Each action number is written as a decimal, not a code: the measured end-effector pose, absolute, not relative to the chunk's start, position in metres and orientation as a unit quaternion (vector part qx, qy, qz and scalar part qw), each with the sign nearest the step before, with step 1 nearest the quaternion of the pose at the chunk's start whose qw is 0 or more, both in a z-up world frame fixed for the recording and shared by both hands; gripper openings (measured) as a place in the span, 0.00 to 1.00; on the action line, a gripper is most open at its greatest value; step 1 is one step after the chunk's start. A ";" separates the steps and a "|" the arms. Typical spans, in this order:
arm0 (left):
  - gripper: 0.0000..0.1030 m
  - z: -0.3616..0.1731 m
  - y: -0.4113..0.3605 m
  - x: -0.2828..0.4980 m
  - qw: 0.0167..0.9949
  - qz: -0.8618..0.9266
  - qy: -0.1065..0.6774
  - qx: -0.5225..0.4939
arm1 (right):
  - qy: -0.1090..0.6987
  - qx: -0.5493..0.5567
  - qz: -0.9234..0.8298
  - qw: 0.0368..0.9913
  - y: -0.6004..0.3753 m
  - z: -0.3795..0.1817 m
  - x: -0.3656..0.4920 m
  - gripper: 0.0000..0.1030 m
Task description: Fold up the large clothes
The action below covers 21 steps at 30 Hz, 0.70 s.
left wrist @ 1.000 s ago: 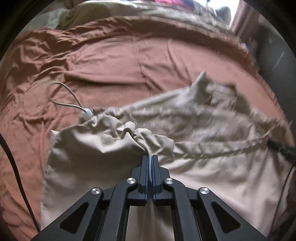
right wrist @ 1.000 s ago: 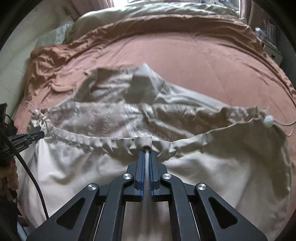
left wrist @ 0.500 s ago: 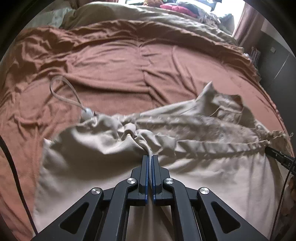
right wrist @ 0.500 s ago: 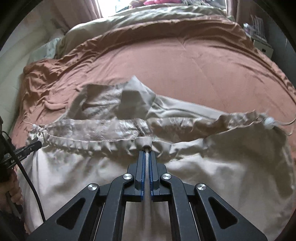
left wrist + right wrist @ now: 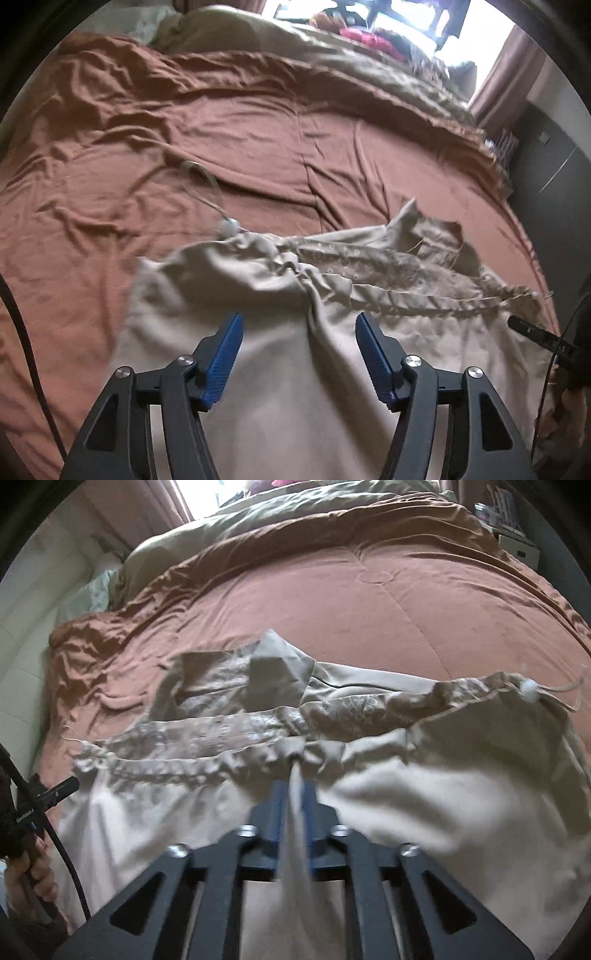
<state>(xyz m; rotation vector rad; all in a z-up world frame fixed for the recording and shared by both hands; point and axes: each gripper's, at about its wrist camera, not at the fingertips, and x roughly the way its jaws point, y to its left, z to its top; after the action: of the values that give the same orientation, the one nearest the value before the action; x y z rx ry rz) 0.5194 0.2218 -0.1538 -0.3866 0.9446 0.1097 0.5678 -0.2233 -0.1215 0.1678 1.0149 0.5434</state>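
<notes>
A large beige garment (image 5: 277, 387) with a gathered waistband (image 5: 406, 299) and a white drawstring toggle (image 5: 227, 226) lies spread on a brown bedspread (image 5: 221, 129). My left gripper (image 5: 298, 317) hovers just above it, jaws opening wide, blue pads (image 5: 225, 350) clear of the cloth. In the right wrist view the garment (image 5: 424, 794) fills the foreground. My right gripper (image 5: 293, 786) sits at the waistband (image 5: 184, 768), blurred, jaws opening. A raised fold still runs between its parted pads.
Olive bedding (image 5: 332, 48) and piled clothes (image 5: 369, 35) lie at the far edge by a bright window. A dark cabinet (image 5: 546, 155) stands at the right. A black cable (image 5: 22, 350) hangs at the left. A hand (image 5: 33, 878) holds the other gripper's handle.
The left jaws, shut on a garment fold before, have sprung wide and lifted off it. The right jaws have parted slightly. The cloth has settled flatter on the bed.
</notes>
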 end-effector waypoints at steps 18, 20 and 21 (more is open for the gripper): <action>0.64 -0.137 0.300 0.364 0.853 0.118 0.431 -0.271 | 0.466 0.074 0.292 0.832 -0.231 -0.083 0.449 0.51; 0.64 -0.144 0.306 0.350 0.846 0.122 0.436 -0.281 | 0.470 0.067 0.294 0.829 -0.228 -0.084 0.440 0.51; 0.64 -0.147 0.307 0.345 0.843 0.124 0.439 -0.284 | 0.472 0.064 0.295 0.828 -0.226 -0.084 0.436 0.51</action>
<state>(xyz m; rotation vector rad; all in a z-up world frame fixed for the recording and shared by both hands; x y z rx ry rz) 0.3452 0.3070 -0.1471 -0.5995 0.9264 0.2620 0.4356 -0.2261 -0.0836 0.1367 1.0015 0.6269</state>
